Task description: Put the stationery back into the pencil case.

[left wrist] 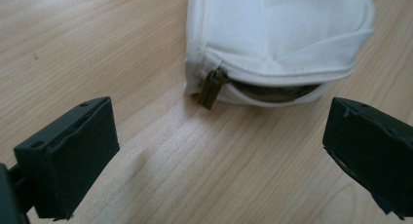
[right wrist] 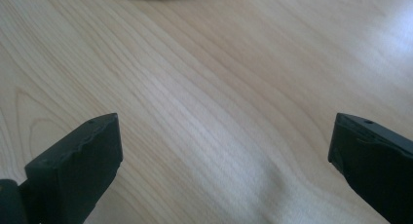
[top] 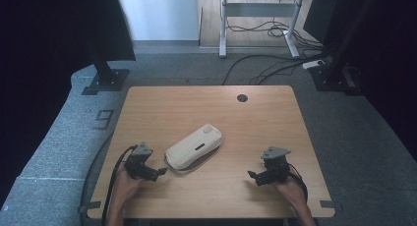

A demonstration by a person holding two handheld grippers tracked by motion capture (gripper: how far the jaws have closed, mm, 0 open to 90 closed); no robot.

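High view: white fabric zip pouch point(top: 193, 147) lying mid-table, slightly toward the near edge; left gripper point(top: 161, 172) sitting just beside its near-left end, right gripper point(top: 252, 176) well apart toward the near-right corner. Left gripper view: jaws standing wide apart, brass zipper pull point(left wrist: 211, 88) ahead; should be centring on that tab before pinching. Right gripper view: jaws spread wide over bare wooden table point(right wrist: 204, 112).

My left gripper point(top: 158, 173) sits with its jaws spread, and the pouch point(top: 194, 146) lies on the table point(top: 255, 123) just ahead of the fingers point(left wrist: 73, 156), apart from them. The zipper pull point(left wrist: 210, 89) hangs at the pouch's near end, between the fingertips' lines. Ahead of my right gripper point(top: 252, 177), jaws apart, bare table lies between the fingers point(right wrist: 78, 165), the pouch well beyond.
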